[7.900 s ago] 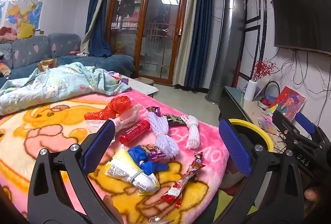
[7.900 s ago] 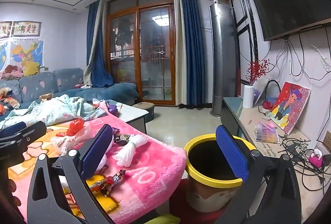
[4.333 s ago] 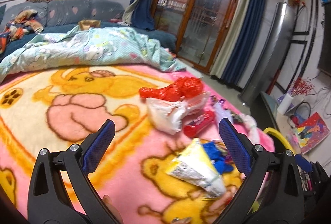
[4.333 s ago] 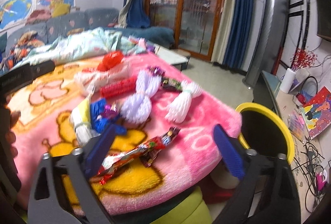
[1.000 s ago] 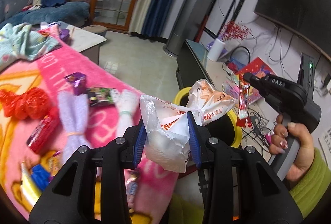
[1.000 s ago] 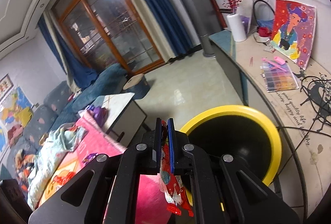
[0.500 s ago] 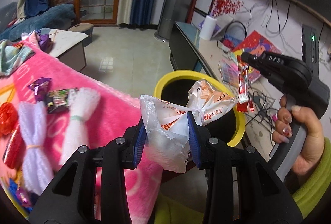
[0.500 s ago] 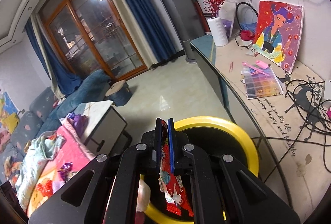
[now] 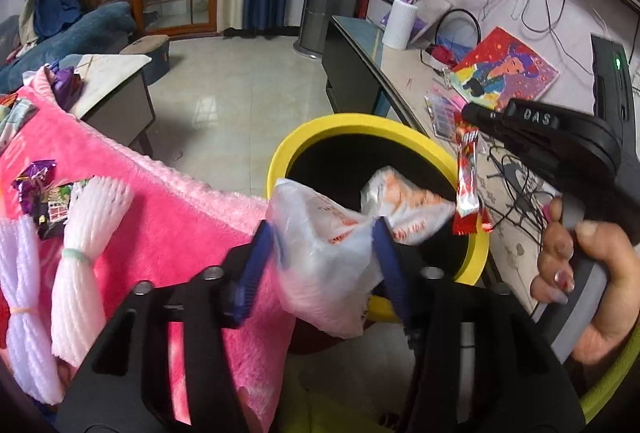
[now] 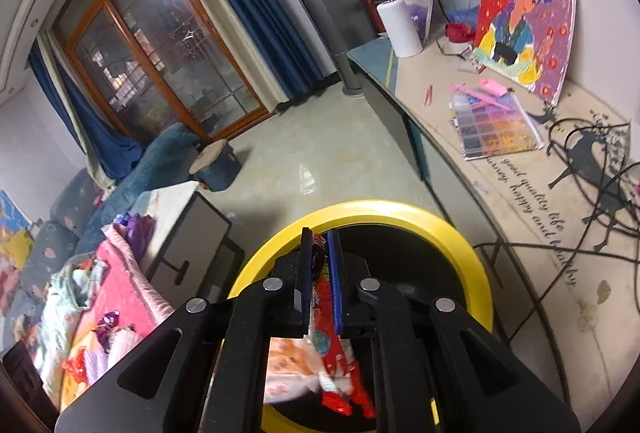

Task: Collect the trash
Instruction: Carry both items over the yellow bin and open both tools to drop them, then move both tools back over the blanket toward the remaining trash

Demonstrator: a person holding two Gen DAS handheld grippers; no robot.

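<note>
A yellow-rimmed bin [image 9: 360, 125] with a black inside stands between the pink blanket and a low cabinet; it also shows in the right wrist view [image 10: 400, 217]. My left gripper [image 9: 326, 237] holds a crumpled white plastic bag [image 9: 324, 257] with orange print over the bin's near rim; its jaws stand a little wider than before, and the bag still sits between them. My right gripper [image 10: 319, 253] is shut on a red snack wrapper [image 10: 332, 353] above the bin mouth. The wrapper [image 9: 466, 177] hangs down from it in the left wrist view.
The pink blanket [image 9: 160, 201] carries two white foam nets [image 9: 80, 257] and small dark wrappers [image 9: 44, 193]. The cabinet top [image 10: 500, 185] holds a bead box [image 10: 494, 129], a painting [image 10: 524, 29], a white vase [image 10: 402, 27] and cables. A low side table [image 9: 112, 93] stands behind the blanket.
Both grippers have moved closer over the bin. The left jaws have spread slightly around the bag. The right gripper still pinches the red wrapper.
</note>
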